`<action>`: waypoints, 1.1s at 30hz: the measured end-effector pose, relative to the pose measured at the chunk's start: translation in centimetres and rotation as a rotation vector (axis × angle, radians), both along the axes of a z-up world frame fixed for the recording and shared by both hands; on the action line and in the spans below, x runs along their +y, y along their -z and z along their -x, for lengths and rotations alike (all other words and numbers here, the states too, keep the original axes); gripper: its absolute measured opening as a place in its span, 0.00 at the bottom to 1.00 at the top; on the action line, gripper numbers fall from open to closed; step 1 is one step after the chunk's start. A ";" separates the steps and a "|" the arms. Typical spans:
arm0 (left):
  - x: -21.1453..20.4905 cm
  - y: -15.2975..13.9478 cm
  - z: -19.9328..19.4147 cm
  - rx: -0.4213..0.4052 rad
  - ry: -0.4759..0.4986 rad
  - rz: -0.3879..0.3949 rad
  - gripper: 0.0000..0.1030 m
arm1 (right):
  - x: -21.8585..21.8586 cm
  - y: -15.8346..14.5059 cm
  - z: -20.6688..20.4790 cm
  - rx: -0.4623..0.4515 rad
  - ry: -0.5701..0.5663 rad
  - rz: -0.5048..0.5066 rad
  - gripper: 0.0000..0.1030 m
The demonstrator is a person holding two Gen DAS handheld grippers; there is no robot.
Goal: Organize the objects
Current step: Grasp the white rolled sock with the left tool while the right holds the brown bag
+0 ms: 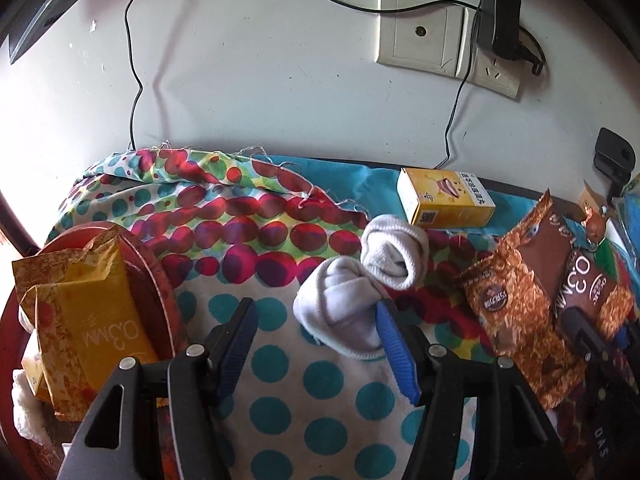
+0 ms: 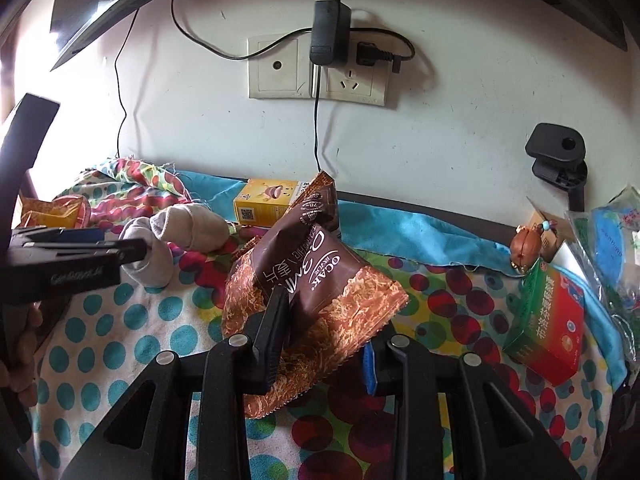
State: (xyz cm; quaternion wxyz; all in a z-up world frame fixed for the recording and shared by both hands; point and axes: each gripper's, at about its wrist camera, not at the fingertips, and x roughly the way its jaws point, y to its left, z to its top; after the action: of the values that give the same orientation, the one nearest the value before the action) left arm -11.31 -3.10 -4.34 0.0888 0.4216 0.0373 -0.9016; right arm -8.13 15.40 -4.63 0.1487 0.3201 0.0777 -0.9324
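Left gripper (image 1: pixel 316 344) spread wide over dotted cloth (image 1: pixel 280 408), right blue pad touching grey sock (image 1: pixel 340 312), left pad clear of it

White sock (image 1: pixel 394 254) just behind, touching grey one

Right gripper (image 2: pixel 320 340) clamped on brown snack bag (image 2: pixel 316 276), bag lifted and tilted above cloth

Yellow bag (image 1: pixel 84 320) upright in red basin (image 1: pixel 156 280) at left

Yellow box (image 1: pixel 446 198) near wall beyond socks

Green-red box (image 2: pixel 546 320) at right, brown charm (image 2: pixel 524 250) behind it

Adapter (image 2: pixel 330 32) plugged in socket (image 2: pixel 352 76), cables hanging to table edge

Brown snack packet (image 2: pixel 316 280) tilted, two rolled socks (image 1: pixel 344 312) beside.
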 end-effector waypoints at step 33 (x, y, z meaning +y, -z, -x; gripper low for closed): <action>3.3 3.5 2.5 -0.001 0.045 -0.046 0.39 | 0.4 0.0 0.5 -0.029 0.011 0.014 0.32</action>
State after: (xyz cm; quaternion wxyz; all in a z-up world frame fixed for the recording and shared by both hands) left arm -13.86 0.19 -7.87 0.0590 0.4249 0.0483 -0.9020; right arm -8.65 15.82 -4.62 0.1469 0.3328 0.0675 -0.9290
